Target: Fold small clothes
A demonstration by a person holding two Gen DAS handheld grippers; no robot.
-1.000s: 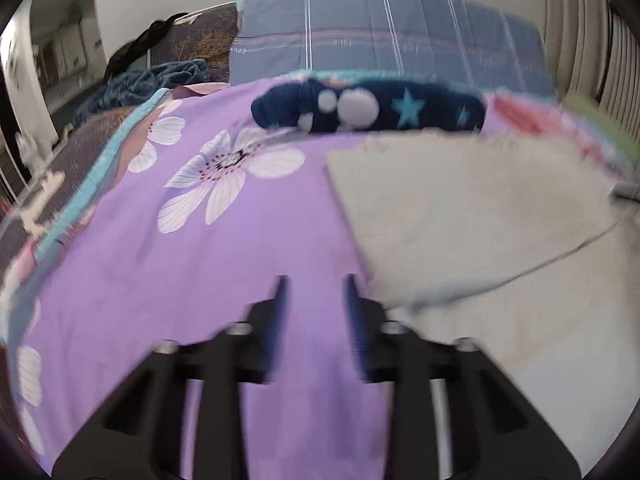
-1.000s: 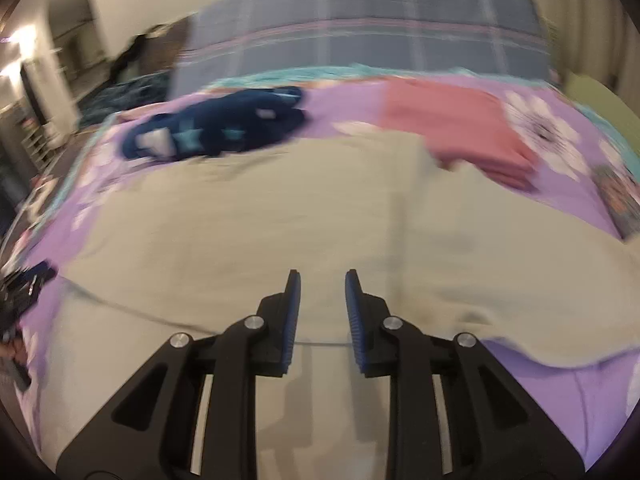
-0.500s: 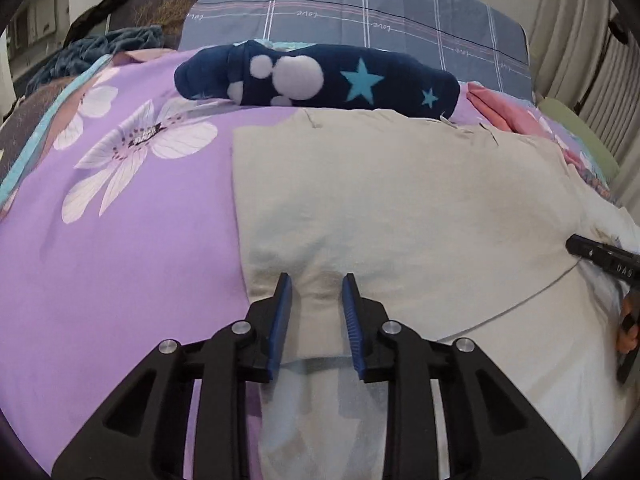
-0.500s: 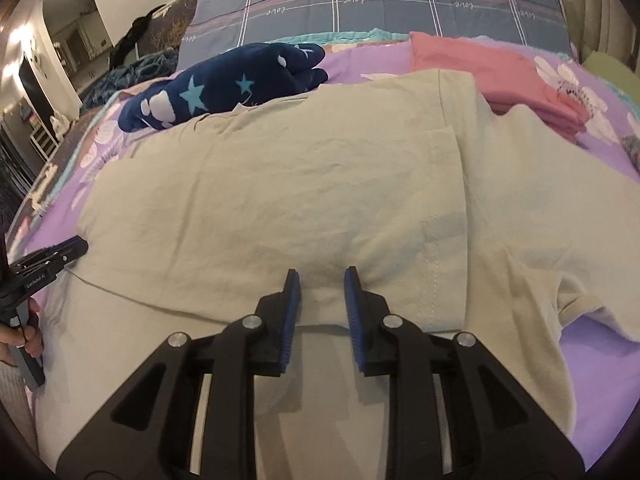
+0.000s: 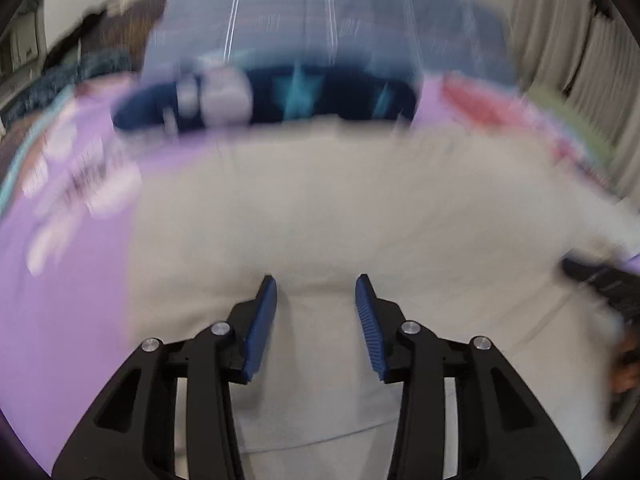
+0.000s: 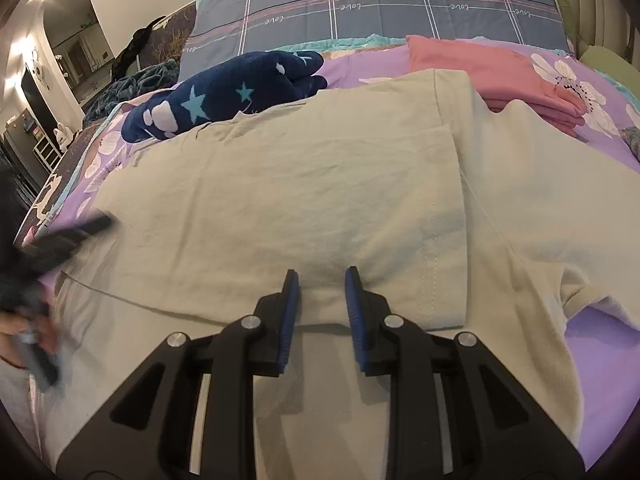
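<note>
Left gripper (image 5: 316, 292) wider over shirt (image 6: 280, 200)

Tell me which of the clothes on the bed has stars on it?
The dark blue garment, bunched up beyond the beige shirt. It has light blue stars and white blobs; the beige shirt and the folded pink one are plain.
</note>
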